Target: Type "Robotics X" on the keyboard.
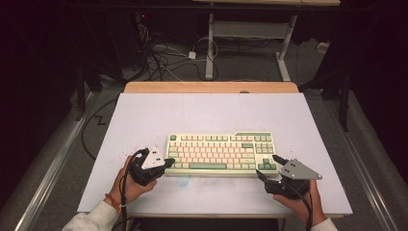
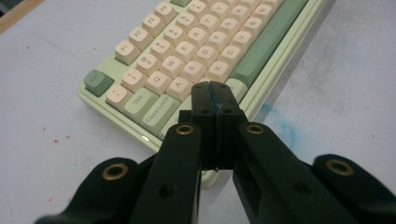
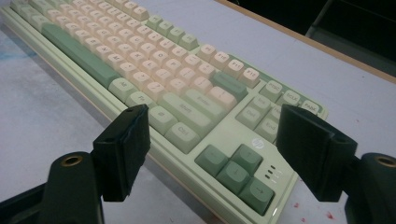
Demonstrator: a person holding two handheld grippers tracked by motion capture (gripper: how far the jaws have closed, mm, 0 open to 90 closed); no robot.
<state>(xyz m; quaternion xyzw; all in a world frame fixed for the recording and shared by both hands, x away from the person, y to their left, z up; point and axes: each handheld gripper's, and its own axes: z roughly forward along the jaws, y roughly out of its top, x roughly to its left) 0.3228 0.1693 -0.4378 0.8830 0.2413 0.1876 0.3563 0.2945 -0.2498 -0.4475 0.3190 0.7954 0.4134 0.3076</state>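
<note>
One keyboard (image 1: 220, 153), pale green with cream keys, sat mid bench (image 1: 211, 110), nearer front edge. Two hand-held grippers, one per hand. Left hand-held gripper (image 2: 215, 100) had jaws pressed together, nothing between, tip over keyboard's lower-left corner by Caps Lock; can't tell if touching. Right hand-held gripper (image 3: 212, 140) was wide apart, holding nothing, jaws straddling keyboard's right end near arrow keys. Readable: Tab, Caps Lock, Enter, Shift, Ctrl, small round logo above arrows.
</note>
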